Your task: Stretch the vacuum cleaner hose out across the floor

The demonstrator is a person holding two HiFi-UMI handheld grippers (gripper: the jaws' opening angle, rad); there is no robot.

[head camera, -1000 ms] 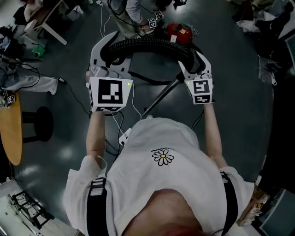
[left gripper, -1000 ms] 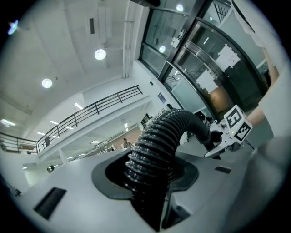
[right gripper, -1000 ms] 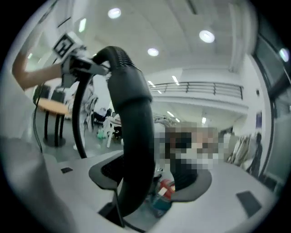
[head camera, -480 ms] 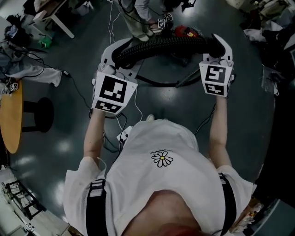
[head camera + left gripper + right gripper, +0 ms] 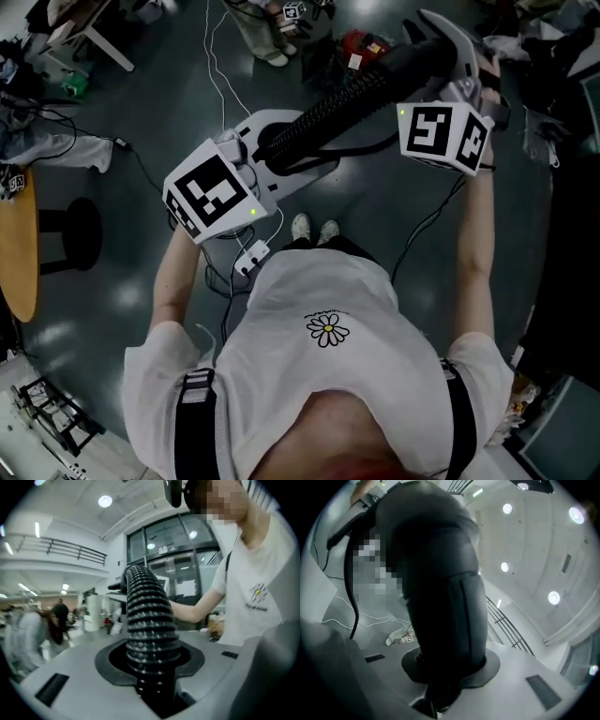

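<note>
Two grippers hold the vacuum cleaner hose (image 5: 328, 108) clear of the floor (image 5: 122, 281), in the upper centre of the head view. On the left gripper (image 5: 267, 141), the fingers (image 5: 70, 677) are closed around the ribbed section (image 5: 150, 620). On the right gripper (image 5: 441, 52), the fingers are clamped tight on the smooth black end piece (image 5: 440, 597). The hose runs diagonally from centre-left to upper right. One red appliance (image 5: 361, 47) stands near the top edge.

No legible text or labels
</note>
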